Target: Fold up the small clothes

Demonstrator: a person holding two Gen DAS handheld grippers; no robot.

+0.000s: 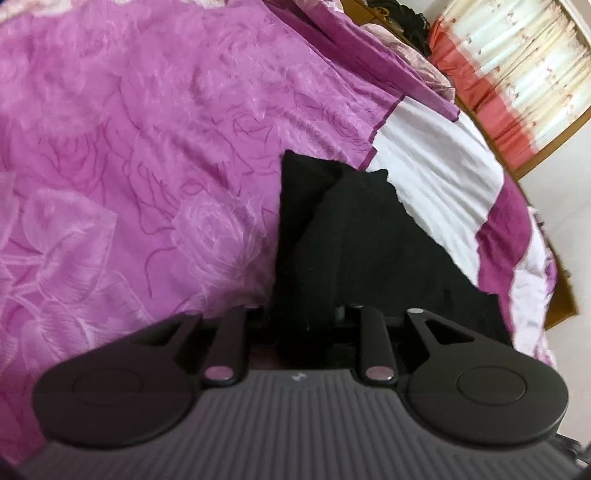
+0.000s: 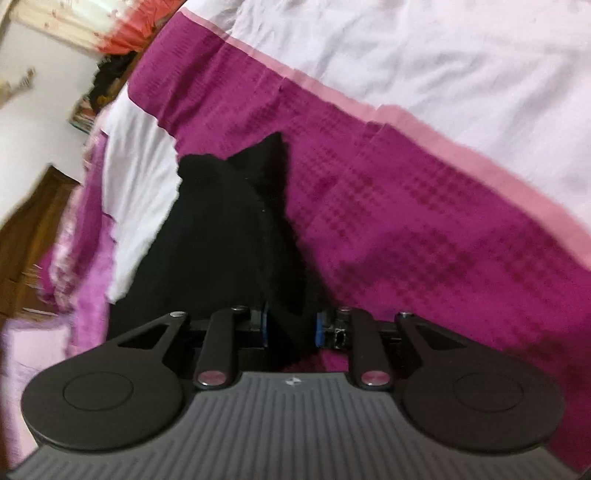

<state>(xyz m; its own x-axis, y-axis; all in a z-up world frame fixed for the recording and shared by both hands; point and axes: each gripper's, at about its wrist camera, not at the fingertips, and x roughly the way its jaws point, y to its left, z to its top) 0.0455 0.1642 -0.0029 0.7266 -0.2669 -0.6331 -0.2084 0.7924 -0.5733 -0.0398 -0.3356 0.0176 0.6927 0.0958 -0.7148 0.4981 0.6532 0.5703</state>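
Note:
A small black garment (image 1: 351, 240) hangs in loose folds above a bed with a purple rose-patterned cover (image 1: 129, 129). My left gripper (image 1: 304, 321) is shut on one part of the cloth, which runs down between its jaws and hides the fingertips. In the right wrist view the same black garment (image 2: 221, 229) rises to a pointed corner over a magenta and white bedspread (image 2: 406, 221). My right gripper (image 2: 291, 325) is shut on it, and the cloth sits pinched between the blue pads (image 2: 264, 325).
The bed's edge drops away at the right of the left wrist view, with a wooden frame (image 1: 561, 295) below. A red and cream curtain (image 1: 517, 74) hangs beyond. A dark pile (image 1: 402, 18) lies at the far end of the bed. Brown wooden furniture (image 2: 33, 236) stands beside the bed.

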